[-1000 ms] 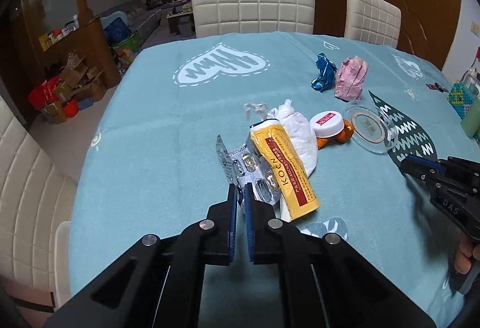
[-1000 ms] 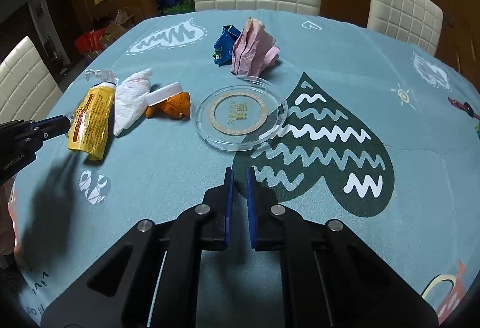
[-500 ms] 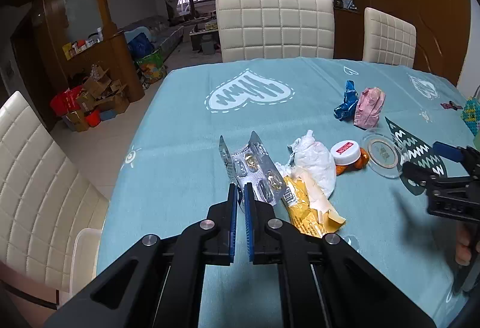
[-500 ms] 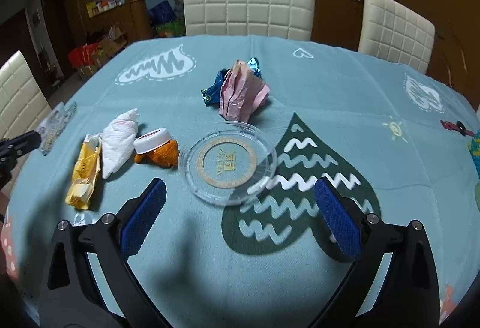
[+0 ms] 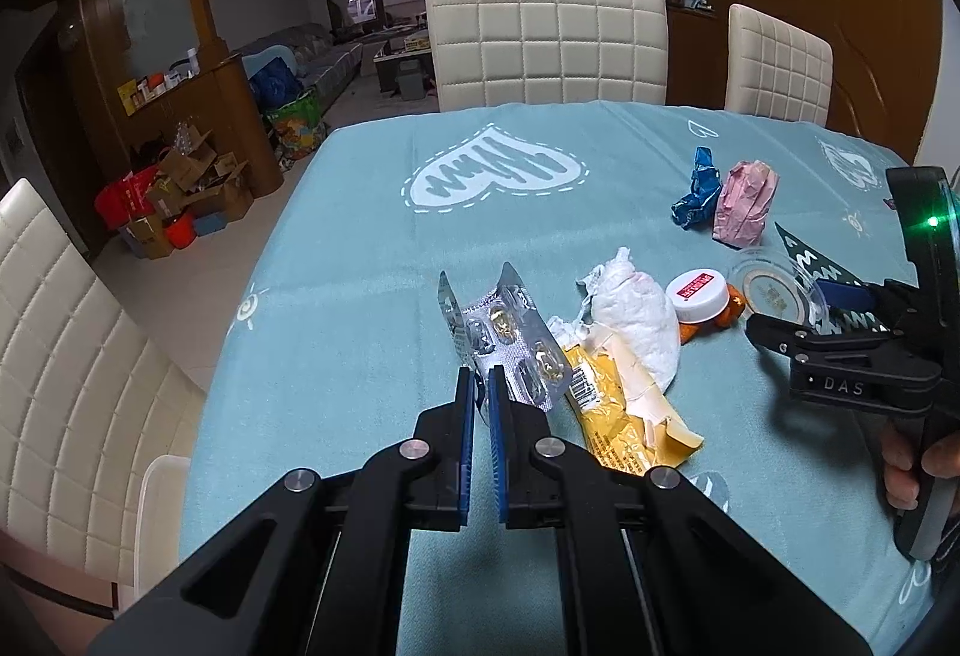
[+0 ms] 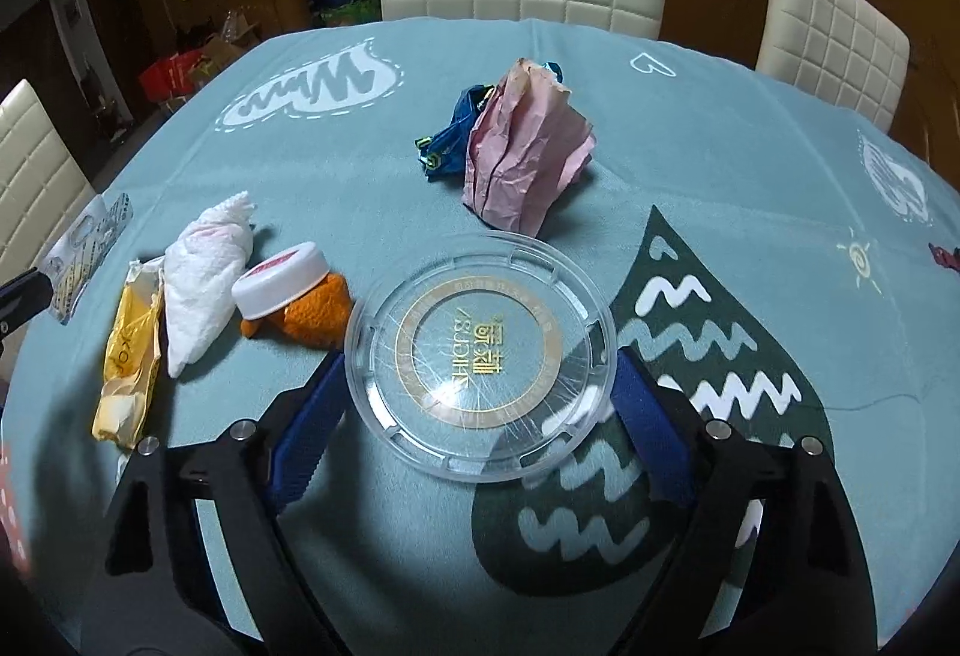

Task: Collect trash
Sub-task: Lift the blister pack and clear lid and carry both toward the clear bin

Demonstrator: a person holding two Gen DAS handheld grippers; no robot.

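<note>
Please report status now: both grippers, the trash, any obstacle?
Left hand-held gripper shut on pill strip. Right hand-held gripper closing around clear lid, not gripping. No obstacle.

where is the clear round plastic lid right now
In the right wrist view the clear round lid lies flat on the teal tablecloth, between the fingers of the closing right gripper, just right of the orange peel and white cap.

Open tablecloth (image 5: 360, 260): broad bare stretch on the left and far side, free for passage. Centre blocked by a row lying close together: yellow wrapper (image 5: 624, 410), white wad (image 5: 636, 314), white cap (image 6: 279, 279) on orange peel (image 6: 312, 311), clear lid (image 6: 480, 350). Beyond, with a bare strip between: pink paper (image 6: 528, 152) touching blue foil (image 6: 450, 140). Chairs (image 5: 546, 38) ring the far edge.
</note>
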